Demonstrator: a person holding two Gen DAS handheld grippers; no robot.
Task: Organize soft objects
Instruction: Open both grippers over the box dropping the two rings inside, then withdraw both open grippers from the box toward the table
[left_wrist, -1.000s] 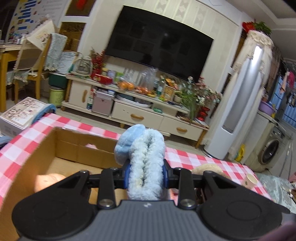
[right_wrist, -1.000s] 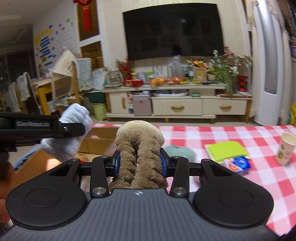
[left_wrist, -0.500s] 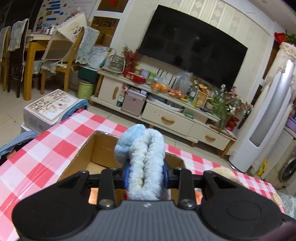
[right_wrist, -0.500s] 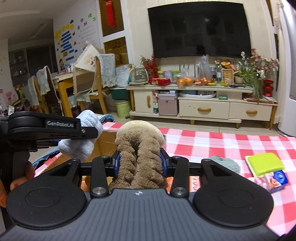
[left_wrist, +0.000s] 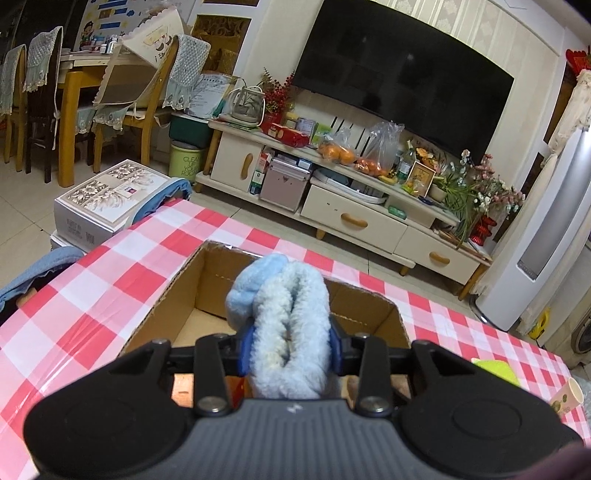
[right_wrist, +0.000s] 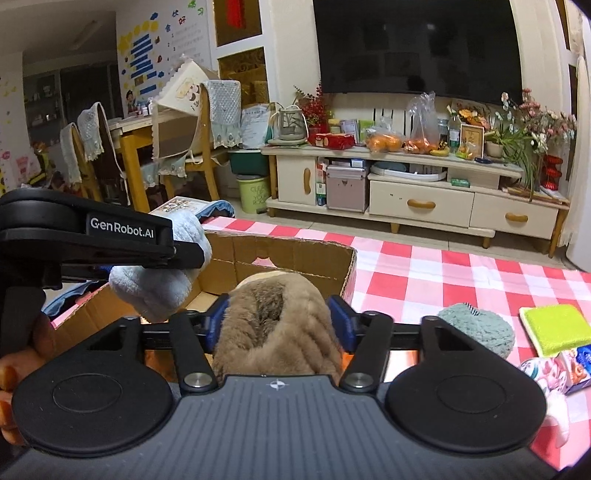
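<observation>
My left gripper holds a light blue fluffy slipper above the open cardboard box. Its jaws are opening, but the pads still press the slipper's sides. In the right wrist view the left gripper and the blue slipper hang over the box's near left corner. My right gripper is over the box with a brown fluffy slipper between its jaws. These jaws are opening. The slipper has spread to fill the gap and still touches both pads.
The box sits on a red-and-white checked tablecloth. To its right lie a teal fluffy item, a green sponge cloth and a printed packet. A paper cup stands further right. A hand shows at the left edge.
Both grippers moved left over the box, which now lies straight ahead. The right jaws widened, and the brown slipper spread out and sank lower. The left jaws parted slightly.
</observation>
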